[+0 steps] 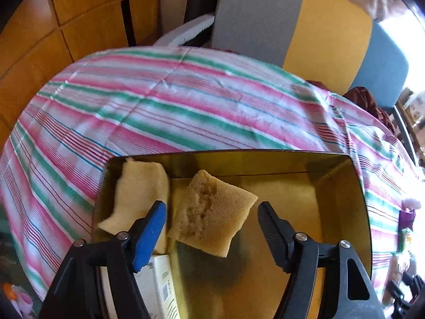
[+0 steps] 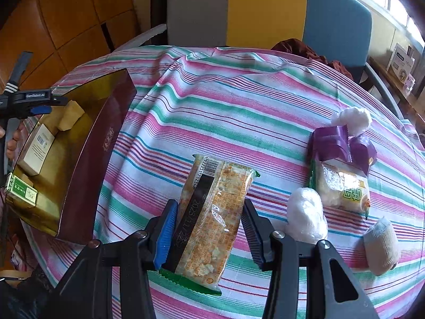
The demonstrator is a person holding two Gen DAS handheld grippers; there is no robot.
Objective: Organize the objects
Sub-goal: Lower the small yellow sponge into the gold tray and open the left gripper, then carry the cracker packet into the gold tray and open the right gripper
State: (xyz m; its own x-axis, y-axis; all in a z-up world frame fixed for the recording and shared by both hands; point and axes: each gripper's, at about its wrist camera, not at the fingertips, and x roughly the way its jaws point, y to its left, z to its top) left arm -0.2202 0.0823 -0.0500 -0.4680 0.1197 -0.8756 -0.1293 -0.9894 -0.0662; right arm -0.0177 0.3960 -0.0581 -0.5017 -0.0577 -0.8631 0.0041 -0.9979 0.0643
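On the far left of the table my left tool [image 1: 212, 228] hangs over the gold-lined box [image 1: 342, 186], its jaws apart. A tan sponge [image 1: 212, 212] lies tilted between them, and I can't see either pad touching it. Its top is pitted and torn in the middle, and its near corner sticks out over the box floor. A second sponge [image 1: 140, 188] leans against the box's left wall, its lower part cut off by my blue pad [image 1: 150, 236]. Just near that, a white carton [image 1: 159, 287] is mostly hidden under the tool; only a barcode edge shows.

From the right wrist the same box has maroon outer walls [image 2: 101, 154], and a small green-labelled pack [image 2: 22, 190] sits at its near end. I can't read the print on it.

In the middle of the striped cloth [image 2: 239, 101], my right tool [image 2: 209, 228] is clamped on a clear snack bar [image 2: 212, 212]: orange, crumbly filling, green crimped ends, a black date strip and a barcode at the far end. Its near end is partly hidden behind the blue pad.

To the right lie a white wad [image 2: 306, 215], a purple and green packet [image 2: 340, 164], another white wad [image 2: 352, 118] beyond it, and a beige roll [image 2: 381, 247]. The packet's contents are hard to make out through the glare.
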